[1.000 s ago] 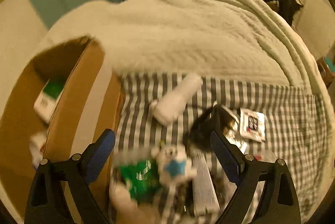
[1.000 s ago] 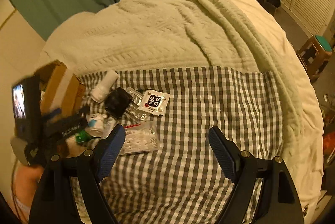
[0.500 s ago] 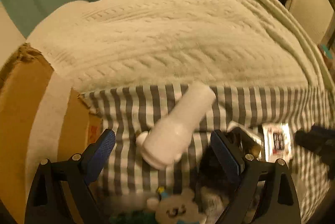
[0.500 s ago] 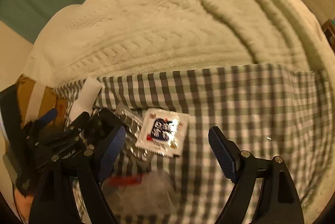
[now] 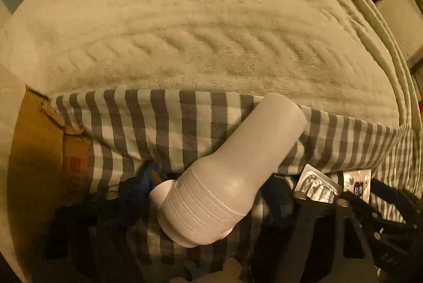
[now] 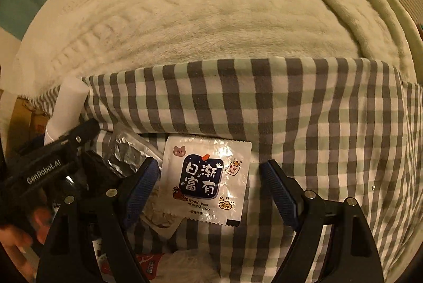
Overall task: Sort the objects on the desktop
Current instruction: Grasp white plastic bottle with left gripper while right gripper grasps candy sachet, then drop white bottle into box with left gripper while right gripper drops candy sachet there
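Note:
A white plastic bottle (image 5: 232, 177) lies on the grey checked cloth (image 5: 169, 129), its cap end toward me, filling the left wrist view. My left gripper (image 5: 211, 193) sits low around it; its blue pads (image 5: 140, 185) flank the bottle, and contact is unclear. The bottle also shows in the right wrist view (image 6: 67, 108). My right gripper (image 6: 211, 177) is open, with a white snack sachet (image 6: 206, 177) printed with a dark blue label lying flat between its fingers.
A cardboard box (image 5: 39, 164) stands at the left. A foil blister pack (image 6: 129, 148) lies left of the sachet. A thick cream blanket (image 6: 211, 18) rises behind the cloth. More packets lie at the near edge (image 6: 158, 264).
Both grippers have moved forward and down. The left one has closed in on the white bottle; the right one has come down over the sachet.

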A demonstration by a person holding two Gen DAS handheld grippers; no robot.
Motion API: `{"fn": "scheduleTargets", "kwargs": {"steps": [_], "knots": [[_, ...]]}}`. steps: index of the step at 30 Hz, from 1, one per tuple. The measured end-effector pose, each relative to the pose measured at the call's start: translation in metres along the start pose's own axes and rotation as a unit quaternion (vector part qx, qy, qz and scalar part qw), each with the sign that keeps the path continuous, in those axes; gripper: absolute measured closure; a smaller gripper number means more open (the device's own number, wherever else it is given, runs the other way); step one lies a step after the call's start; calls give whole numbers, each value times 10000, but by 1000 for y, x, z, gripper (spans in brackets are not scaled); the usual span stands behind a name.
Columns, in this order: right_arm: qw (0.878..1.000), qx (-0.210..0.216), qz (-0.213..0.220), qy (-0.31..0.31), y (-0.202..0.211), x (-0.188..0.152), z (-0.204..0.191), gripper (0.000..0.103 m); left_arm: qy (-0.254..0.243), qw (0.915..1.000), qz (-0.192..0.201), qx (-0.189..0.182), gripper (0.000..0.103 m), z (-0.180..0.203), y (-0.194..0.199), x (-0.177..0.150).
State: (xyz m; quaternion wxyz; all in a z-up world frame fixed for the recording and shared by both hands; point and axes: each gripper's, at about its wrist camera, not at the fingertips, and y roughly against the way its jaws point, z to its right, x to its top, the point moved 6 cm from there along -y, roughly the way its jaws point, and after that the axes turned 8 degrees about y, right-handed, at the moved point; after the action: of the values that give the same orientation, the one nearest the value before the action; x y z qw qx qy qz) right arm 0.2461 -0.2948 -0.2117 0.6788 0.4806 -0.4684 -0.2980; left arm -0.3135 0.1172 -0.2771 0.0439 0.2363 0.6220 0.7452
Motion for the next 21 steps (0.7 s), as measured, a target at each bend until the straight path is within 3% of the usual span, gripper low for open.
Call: {"fn": "scheduleTargets", "kwargs": {"steps": [1,2,4,6,21], "knots": [[10000,-31,21,59,1,-1,-1,34,-21,10000,-7,7,34,0,1,-1],[9999,-55,75,89,3,-1,-2,49,-31,10000,-8,2,35,1,3,-1],[9996,-164,103,206,7,-4,-2,52,-48,10000,12,0,36,0,8,-6],[9994,-170,215,230,11,-6,-2,62,-73,10000,13,46,36,0,13,-12],[9991,-231,307,167,49,-47,27,66,-9,9998,185,-31,36,-5,69,-48]]}}
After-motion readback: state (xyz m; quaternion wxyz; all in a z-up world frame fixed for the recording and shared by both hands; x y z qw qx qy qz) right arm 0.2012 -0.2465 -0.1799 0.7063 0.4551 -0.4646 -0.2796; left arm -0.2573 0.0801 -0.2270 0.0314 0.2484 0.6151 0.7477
